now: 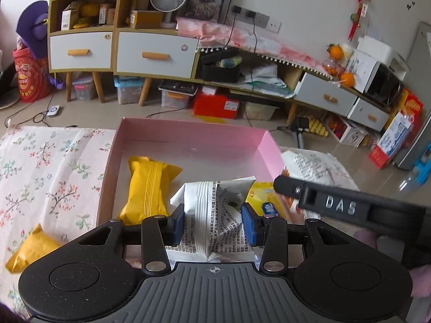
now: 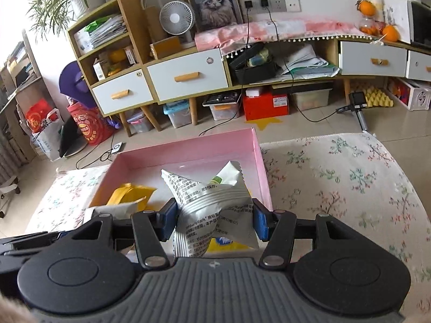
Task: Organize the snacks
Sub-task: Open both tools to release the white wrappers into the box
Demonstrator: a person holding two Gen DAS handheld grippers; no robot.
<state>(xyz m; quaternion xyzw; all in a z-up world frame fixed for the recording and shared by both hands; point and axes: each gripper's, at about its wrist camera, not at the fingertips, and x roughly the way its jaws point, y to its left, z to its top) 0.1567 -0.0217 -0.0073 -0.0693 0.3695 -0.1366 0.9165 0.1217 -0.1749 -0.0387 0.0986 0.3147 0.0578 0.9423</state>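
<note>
In the left wrist view, the left hand-held gripper [image 1: 212,222] pinches a white crinkled foil snack packet [image 1: 212,207] over the near edge of the shallow pink cardboard box [image 1: 188,140]. A yellow foil packet [image 1: 146,188] lies inside the box; another yellow packet [image 1: 29,250] lies outside its left wall on the floral cloth of the worktop [image 1: 40,167].

In the right wrist view, the right hand-held gripper [image 2: 214,222] clamps a second white packet [image 2: 212,199] over the box's near edge. Both packets crowd together; releasing might drop one outside. Cluttered cabinets stand behind the box.

My right gripper [image 2: 212,222] clamps a white snack packet [image 2: 215,204] over the pink box's [image 2: 258,167] near edge; a yellow packet [image 2: 126,196] lies inside, near its left wall.
</note>
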